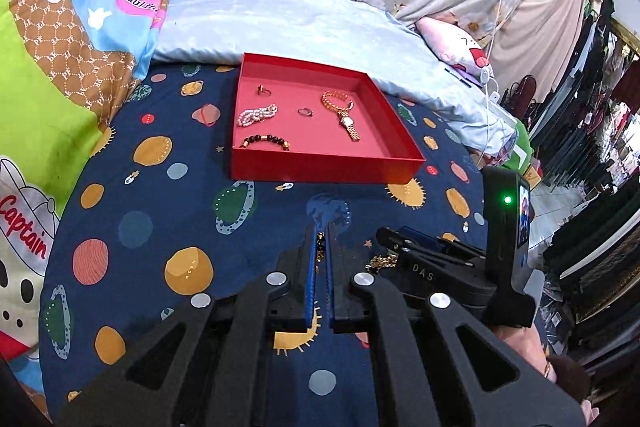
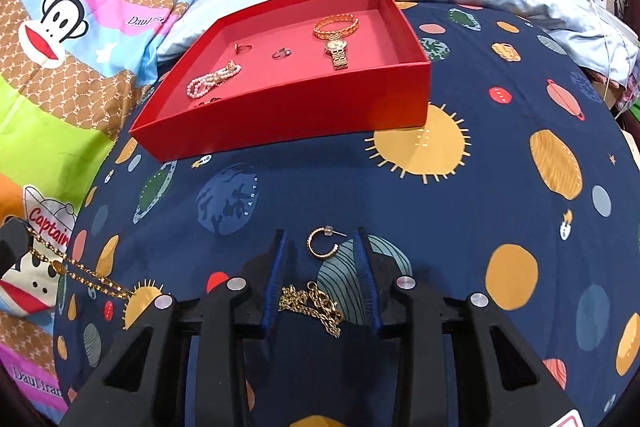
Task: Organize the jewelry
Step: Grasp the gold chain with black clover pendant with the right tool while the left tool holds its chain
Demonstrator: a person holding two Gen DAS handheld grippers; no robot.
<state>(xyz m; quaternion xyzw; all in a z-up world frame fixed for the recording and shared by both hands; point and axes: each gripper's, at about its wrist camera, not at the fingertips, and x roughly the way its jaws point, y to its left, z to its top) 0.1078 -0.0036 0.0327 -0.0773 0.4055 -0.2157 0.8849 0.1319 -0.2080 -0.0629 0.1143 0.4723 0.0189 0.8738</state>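
A red tray [image 1: 320, 167] [image 2: 280, 123] lies on the planet-print bedspread. In it are a gold watch [image 1: 349, 123] [image 2: 337, 53], a gold bangle [image 2: 335, 25], a pearl bracelet [image 1: 256, 115] [image 2: 212, 79], a dark bead bracelet [image 1: 266, 141] and two rings [image 1: 306, 111] [image 1: 264, 91]. My left gripper [image 1: 320, 233] is shut on a gold chain necklace [image 2: 80, 269], which hangs stretched from it down to the bed. My right gripper [image 2: 322, 237] is open, low over the bed, with a gold hoop earring [image 2: 320, 243] and a heaped gold chain [image 2: 316, 305] between its fingers.
A pale blue pillow [image 1: 300, 23] lies behind the tray. A cartoon monkey quilt [image 1: 60, 47] is bunched on the left. A charging cable [image 1: 490, 79] runs at the back right. The right gripper's body [image 1: 460, 267] is close beside my left gripper.
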